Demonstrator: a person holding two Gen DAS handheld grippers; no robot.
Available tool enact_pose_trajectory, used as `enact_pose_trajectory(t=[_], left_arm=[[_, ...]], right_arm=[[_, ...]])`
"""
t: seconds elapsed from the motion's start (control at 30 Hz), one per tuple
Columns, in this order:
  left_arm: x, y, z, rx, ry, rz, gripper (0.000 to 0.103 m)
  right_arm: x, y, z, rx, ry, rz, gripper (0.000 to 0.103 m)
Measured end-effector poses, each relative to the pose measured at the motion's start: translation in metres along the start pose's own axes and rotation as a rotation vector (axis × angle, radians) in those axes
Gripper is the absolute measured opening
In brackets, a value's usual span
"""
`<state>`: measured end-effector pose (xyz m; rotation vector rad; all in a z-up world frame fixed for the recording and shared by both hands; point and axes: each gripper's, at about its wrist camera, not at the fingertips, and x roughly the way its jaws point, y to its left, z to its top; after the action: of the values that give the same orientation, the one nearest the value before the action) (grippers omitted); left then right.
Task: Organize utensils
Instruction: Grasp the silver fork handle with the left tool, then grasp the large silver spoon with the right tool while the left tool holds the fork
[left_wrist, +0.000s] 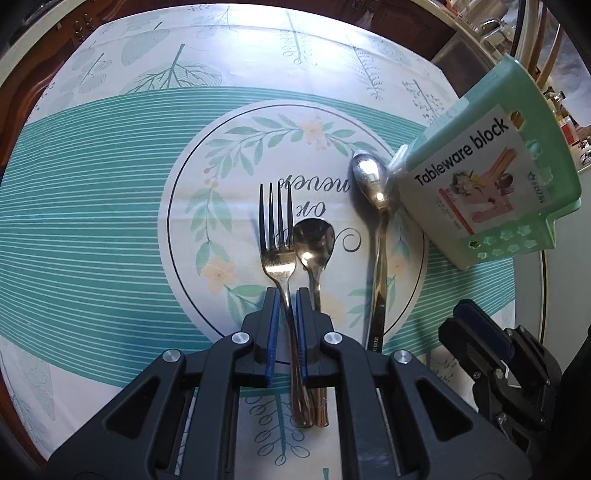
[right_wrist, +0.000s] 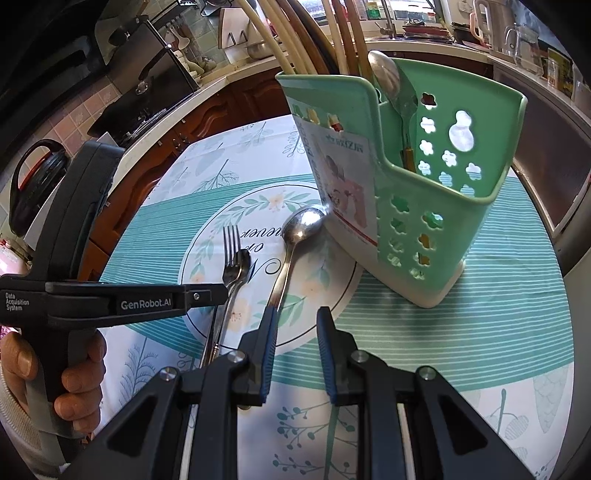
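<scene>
Kitchen table under a teal-striped leaf-print cloth (left_wrist: 92, 206), counters behind. Left gripper (left_wrist: 287, 299) clamped on fork (left_wrist: 277, 236) handle, pointing steeply down. Small spoon (left_wrist: 314, 240) lies just beside fork, touching it, handle running under the gripper. Long spoon (left_wrist: 373, 181) lies to the right, bowl touching green caddy (right_wrist: 424, 236). Caddy stands upright, holding another spoon (right_wrist: 388, 77) and chopsticks. Right gripper (right_wrist: 297, 321) hovers with jaws part open, nothing between them, near long spoon handle.

Bright daylight, glare on the tablecloth (left_wrist: 229, 44), fisheye-warped dark edges.
</scene>
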<state>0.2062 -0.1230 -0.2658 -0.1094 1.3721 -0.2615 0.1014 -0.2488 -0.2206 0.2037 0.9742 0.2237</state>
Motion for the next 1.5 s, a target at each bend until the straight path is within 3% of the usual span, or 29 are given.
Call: enact_pose_trajectory(t=[0.27, 0.47, 0.7, 1.2, 1.23, 1.27, 1.5], left_arm=[[0.002, -0.014, 0.005, 0.058, 0.066, 0.074, 0.006], [0.002, -0.003, 0.006, -0.027, 0.116, -0.03, 0.002], [-0.006, 0.01, -0.002, -0.06, 0.126, -0.06, 0.002], [-0.03, 0.051, -0.031, -0.089, 0.071, -0.124, 0.002], [-0.031, 0.053, -0.033, -0.091, 0.068, -0.128, 0.002], [-0.033, 0.055, -0.034, -0.093, 0.065, -0.133, 0.002], [-0.051, 0.061, -0.039, -0.103, 0.016, -0.18, 0.002]], right_arm=[[0.001, 0.001, 0.001, -0.009, 0.011, -0.004, 0.022], [0.007, 0.004, 0.009, -0.023, 0.044, -0.005, 0.022], [0.026, 0.012, 0.036, -0.022, 0.118, 0.022, 0.022], [0.086, 0.037, 0.073, -0.06, 0.224, -0.171, 0.021], [0.087, 0.039, 0.073, -0.068, 0.22, -0.171, 0.01], [0.086, 0.04, 0.072, -0.071, 0.217, -0.163, 0.006], [0.062, 0.032, 0.069, -0.032, 0.136, -0.019, 0.0]])
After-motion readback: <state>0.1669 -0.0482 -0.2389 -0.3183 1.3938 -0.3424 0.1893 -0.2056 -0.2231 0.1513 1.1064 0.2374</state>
